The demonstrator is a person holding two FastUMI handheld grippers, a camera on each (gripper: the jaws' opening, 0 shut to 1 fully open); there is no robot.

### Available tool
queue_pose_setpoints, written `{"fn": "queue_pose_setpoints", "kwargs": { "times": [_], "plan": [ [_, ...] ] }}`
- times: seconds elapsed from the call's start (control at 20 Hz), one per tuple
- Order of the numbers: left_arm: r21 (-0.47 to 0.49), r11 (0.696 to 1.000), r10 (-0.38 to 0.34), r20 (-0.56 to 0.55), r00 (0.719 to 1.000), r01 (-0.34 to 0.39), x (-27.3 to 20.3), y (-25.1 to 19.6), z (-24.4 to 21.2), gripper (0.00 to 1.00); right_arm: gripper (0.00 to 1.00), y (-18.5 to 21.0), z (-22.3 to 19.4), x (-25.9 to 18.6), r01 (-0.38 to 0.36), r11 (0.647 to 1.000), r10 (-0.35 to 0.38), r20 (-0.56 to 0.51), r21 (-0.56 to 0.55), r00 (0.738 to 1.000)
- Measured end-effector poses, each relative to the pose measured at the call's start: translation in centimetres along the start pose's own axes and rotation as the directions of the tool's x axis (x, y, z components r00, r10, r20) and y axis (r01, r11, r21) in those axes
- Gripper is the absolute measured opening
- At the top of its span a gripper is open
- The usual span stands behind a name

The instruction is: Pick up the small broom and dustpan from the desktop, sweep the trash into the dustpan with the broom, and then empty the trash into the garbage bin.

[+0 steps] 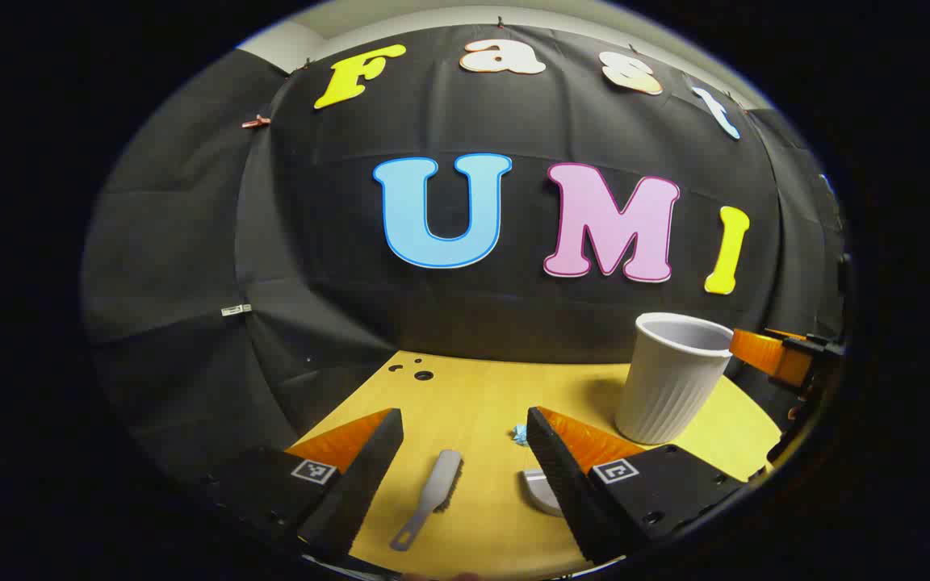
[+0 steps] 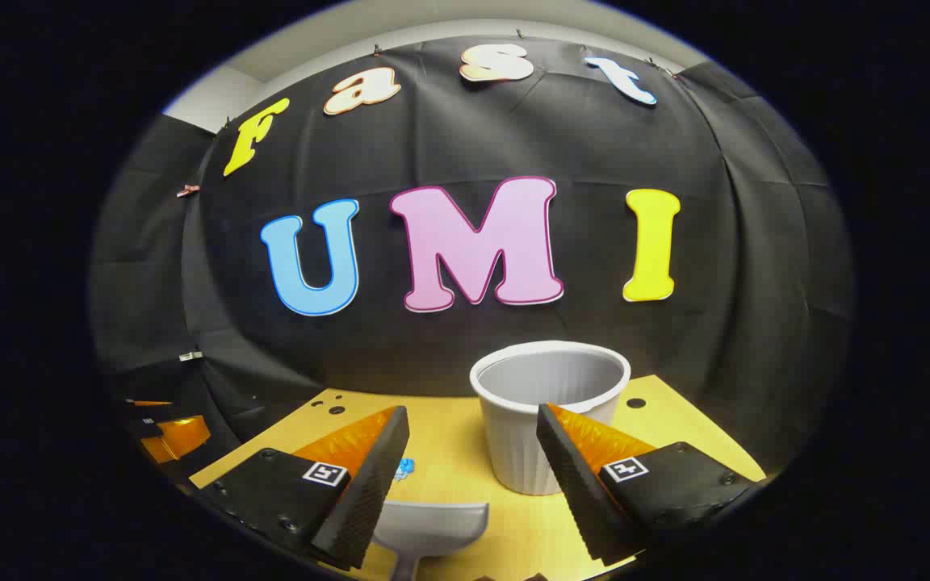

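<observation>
Here, on the yellow desktop (image 1: 473,403): left gripper (image 1: 465,468) wide open, empty, above the small grey broom (image 1: 430,496); right gripper (image 2: 473,468) wide open, empty, over the grey dustpan (image 2: 430,528); blue trash scrap (image 2: 404,468) between them; ribbed white garbage bin (image 2: 550,415) upright behind.

We see bare worktop (image 1: 473,395) far left, free to pass. Garbage bin (image 1: 671,379) blocks the far right. Broom (image 1: 431,496) and dustpan (image 2: 430,528) lie near, trash (image 1: 520,435) between them.
</observation>
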State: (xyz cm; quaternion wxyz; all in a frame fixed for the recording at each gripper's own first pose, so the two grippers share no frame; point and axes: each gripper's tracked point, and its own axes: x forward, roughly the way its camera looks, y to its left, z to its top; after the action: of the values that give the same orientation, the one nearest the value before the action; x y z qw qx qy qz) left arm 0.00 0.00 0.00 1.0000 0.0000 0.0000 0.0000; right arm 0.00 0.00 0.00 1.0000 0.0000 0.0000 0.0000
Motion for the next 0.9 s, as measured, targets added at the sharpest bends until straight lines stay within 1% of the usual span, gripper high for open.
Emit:
{"fn": "queue_pose_setpoints", "kwargs": {
  "times": [0.1,0.35,0.5,0.6,0.8,0.9],
  "plan": [
    [0.025,1.000,-0.009,0.011,1.000,0.008,0.2,0.6,0.0,0.99,0.99,0.9,-0.2,-0.2,-0.004,1.000,0.004,-0.006,-0.023,1.000],
    [0.032,0.997,-0.065,-0.012,0.998,0.065,1.0,0.8,-0.7,0.99,0.99,2.5,-1.4,-0.2,-0.014,1.000,0.013,-0.035,-0.013,0.999],
    [0.062,0.996,-0.066,-0.041,0.997,0.069,1.5,1.1,-1.1,0.99,0.98,3.3,-2.2,-0.3,-0.029,0.999,0.028,-0.059,-0.016,0.998],
    [0.078,0.994,-0.069,-0.039,0.997,0.071,1.8,1.2,-1.2,0.99,0.99,3.4,-2.2,-0.1,-0.033,0.999,0.033,-0.062,-0.010,0.998],
    [0.030,0.995,-0.096,-0.069,0.993,0.099,1.9,0.7,-2.0,0.99,0.99,3.6,-2.6,0.1,-0.042,0.999,0.040,-0.081,-0.033,0.996],
    [0.016,0.995,-0.095,-0.089,0.992,0.096,2.2,0.9,-2.7,0.99,0.99,3.5,-3.2,0.0,-0.047,0.998,0.044,-0.097,-0.031,0.994]
  ]
}}
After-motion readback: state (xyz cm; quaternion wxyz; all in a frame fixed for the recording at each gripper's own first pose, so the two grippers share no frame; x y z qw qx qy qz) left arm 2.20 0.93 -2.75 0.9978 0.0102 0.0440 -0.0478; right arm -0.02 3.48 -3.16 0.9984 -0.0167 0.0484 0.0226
